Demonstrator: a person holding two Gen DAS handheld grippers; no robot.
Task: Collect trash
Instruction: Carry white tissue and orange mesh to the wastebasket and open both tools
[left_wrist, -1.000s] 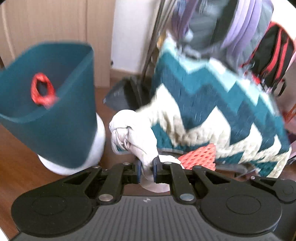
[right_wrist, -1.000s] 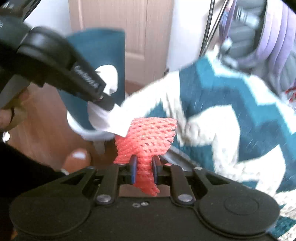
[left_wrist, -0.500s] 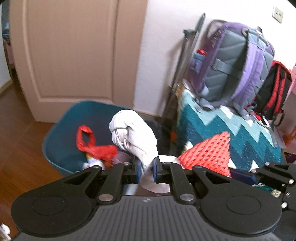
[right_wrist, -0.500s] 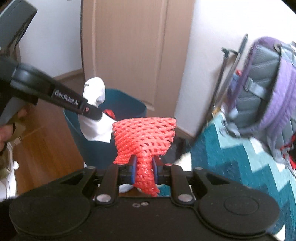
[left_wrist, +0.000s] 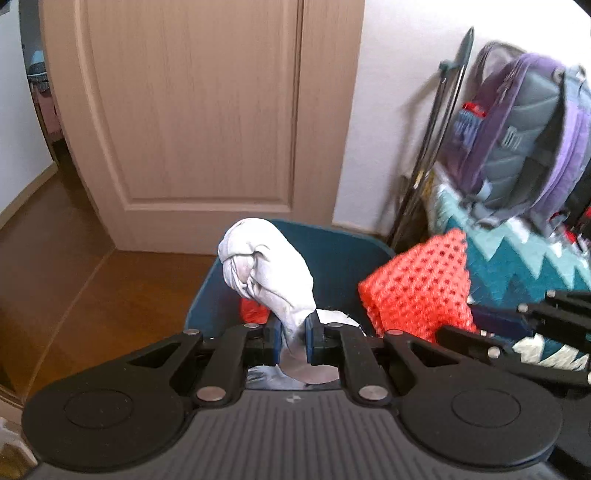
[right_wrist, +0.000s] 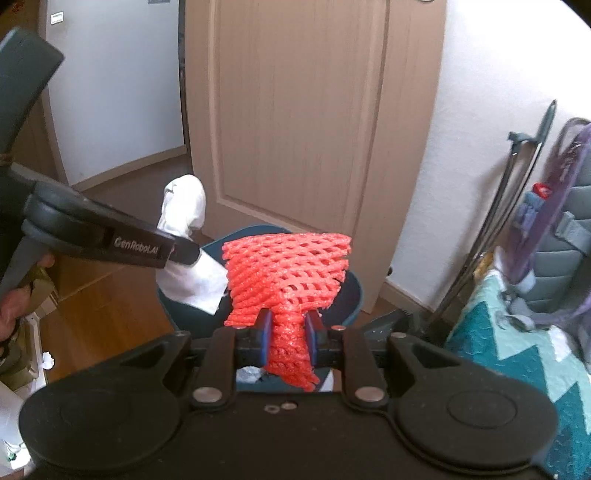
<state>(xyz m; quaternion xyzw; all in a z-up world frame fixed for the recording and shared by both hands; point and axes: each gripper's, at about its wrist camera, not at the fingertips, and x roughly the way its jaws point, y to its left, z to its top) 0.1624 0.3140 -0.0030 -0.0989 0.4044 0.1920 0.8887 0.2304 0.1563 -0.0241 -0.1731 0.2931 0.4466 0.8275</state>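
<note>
Before one beige door (left_wrist: 207, 110), one teal bin (left_wrist: 332, 240) sits below two grippers: left fingers (left_wrist: 272, 334) pinching one white wad (left_wrist: 266, 273), right fingers (right_wrist: 263, 334) one red foam net (right_wrist: 288, 269).

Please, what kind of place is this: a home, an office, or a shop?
Most likely a room in a home: a wooden panel door, a purple backpack resting on a zigzag blanket, and a teal bin on a wood floor.

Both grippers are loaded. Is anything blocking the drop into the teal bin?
Nothing visible blocks it. The left gripper holds the white rag and the right gripper holds the red foam net, both over the open teal bin, which already holds some trash.
</note>
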